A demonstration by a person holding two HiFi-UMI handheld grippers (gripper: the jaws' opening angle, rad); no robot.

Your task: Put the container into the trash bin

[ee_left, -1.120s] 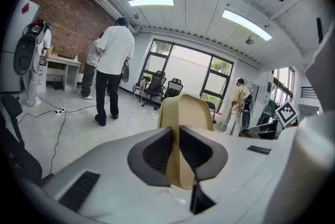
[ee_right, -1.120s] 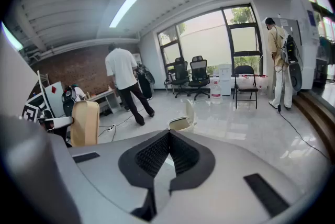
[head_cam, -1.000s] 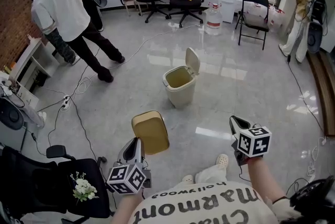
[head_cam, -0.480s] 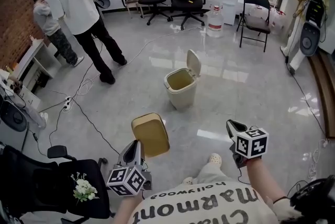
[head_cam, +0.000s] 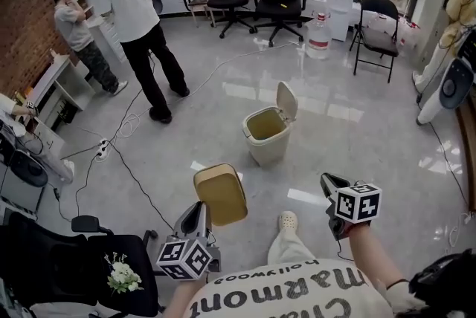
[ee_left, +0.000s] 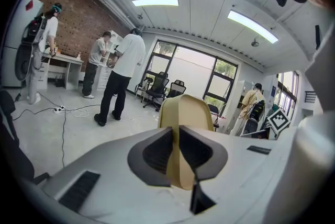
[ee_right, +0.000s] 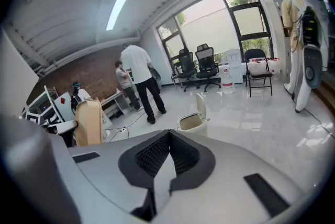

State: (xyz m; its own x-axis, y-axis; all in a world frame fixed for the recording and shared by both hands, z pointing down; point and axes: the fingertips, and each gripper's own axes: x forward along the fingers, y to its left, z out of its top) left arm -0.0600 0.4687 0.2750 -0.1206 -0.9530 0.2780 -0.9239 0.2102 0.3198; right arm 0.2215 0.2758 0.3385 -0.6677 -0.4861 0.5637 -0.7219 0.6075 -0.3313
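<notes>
Now the left gripper [ee_left: 179,160] is clamped on the tan container [head_cam: 220,194]: one wall is pinched between its two dark pads, and the container is held in the air, tilted, above the grey floor [head_cam: 357,138]. The right gripper [ee_right: 167,136] has its jaws pressed together with nothing between them, and it is off to the right, apart from the container. The bin [head_cam: 266,134] stands on the floor farther ahead, between the two grippers in the head view, with its lid [head_cam: 285,99] tipped up and its mouth open, well apart from the container.
</notes>
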